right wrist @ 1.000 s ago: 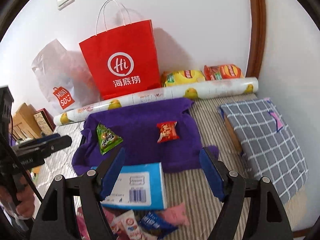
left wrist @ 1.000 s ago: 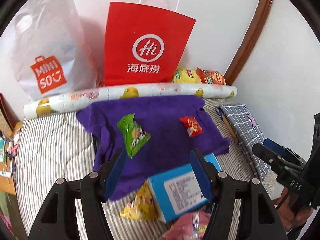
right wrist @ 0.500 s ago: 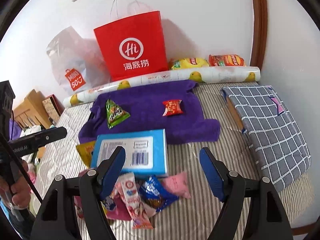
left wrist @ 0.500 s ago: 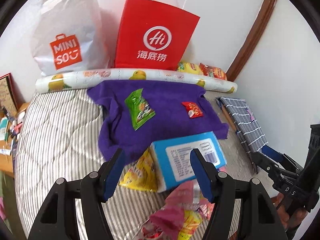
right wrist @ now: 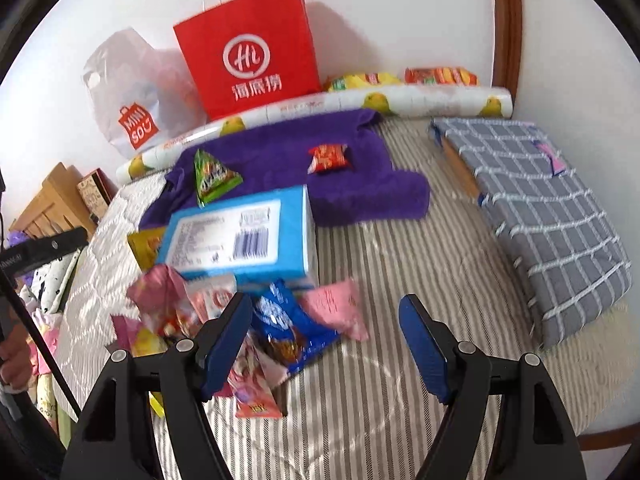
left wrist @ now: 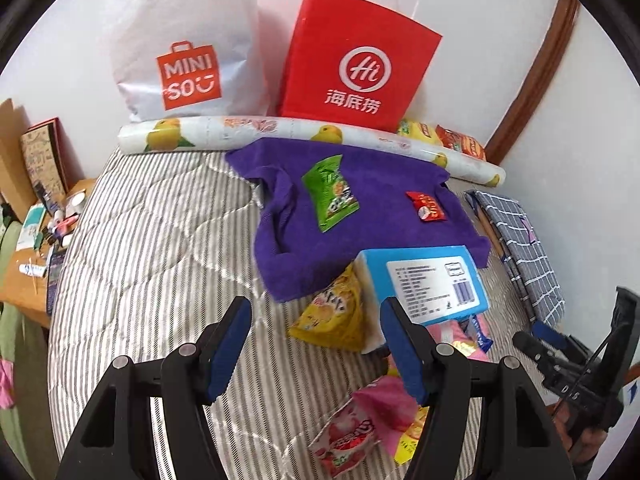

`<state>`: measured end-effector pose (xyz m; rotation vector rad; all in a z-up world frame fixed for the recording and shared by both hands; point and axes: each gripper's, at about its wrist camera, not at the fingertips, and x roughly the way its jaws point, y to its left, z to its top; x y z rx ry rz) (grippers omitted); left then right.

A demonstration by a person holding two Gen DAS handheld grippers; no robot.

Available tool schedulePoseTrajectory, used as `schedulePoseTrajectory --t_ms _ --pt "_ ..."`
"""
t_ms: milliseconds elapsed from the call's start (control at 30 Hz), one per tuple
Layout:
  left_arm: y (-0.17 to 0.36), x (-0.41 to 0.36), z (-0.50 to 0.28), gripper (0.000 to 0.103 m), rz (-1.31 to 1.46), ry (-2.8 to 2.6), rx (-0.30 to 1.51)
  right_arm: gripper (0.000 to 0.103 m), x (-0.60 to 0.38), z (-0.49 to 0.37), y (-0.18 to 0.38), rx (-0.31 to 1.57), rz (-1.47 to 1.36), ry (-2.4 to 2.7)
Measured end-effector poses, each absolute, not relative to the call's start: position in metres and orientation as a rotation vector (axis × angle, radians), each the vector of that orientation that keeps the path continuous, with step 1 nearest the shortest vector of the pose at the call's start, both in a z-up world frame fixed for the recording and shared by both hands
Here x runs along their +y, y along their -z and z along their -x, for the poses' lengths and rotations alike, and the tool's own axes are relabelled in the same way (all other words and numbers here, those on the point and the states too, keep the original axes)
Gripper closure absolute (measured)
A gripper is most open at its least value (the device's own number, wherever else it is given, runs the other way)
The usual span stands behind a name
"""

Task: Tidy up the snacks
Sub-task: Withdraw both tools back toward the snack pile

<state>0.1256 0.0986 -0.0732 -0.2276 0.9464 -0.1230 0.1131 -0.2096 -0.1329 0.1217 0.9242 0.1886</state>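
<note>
Striped bedding [left wrist: 152, 240] carries a heap of snack packets [right wrist: 280, 324] at its near edge, a blue box [right wrist: 240, 236] lying on them; a green packet [left wrist: 330, 196] and a red packet [left wrist: 426, 208] sit apart on the purple towel [left wrist: 360, 240] beyond. Left gripper [left wrist: 314, 340] and right gripper [right wrist: 326, 340] hover with jaws apart, holding nothing

Both grippers have drawn back from the towel [left wrist: 360, 216]; the snack pile [right wrist: 256, 320] by the blue box [right wrist: 240, 236] now comes into view below them.
</note>
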Motion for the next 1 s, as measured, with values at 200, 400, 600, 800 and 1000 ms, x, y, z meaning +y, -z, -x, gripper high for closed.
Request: schedulePoseTrajectory --t_ms 200,400,600,800,1000 --pt "0.086 0.105 -0.119 0.038 0.229 0.101 0.973 0.044 -0.204 -0.112 0.157 0.952 -0.086 -0.213" --pt "0.095 0.108 -0.119 0.038 0.234 0.084 0.994 0.046 -0.198 -0.114 0.167 0.951 -0.072 -0.274" --pt "0.101 0.11 -0.12 0.038 0.231 0.076 1.013 0.046 -0.175 -0.121 0.179 0.966 0.04 -0.315" --pt "0.103 0.112 -0.12 0.038 0.228 0.073 1.02 0.043 -0.161 -0.122 0.185 0.96 0.147 -0.335" --pt "0.107 0.108 -0.119 0.038 0.224 0.083 1.034 0.041 -0.152 -0.12 0.188 0.91 0.257 -0.353"
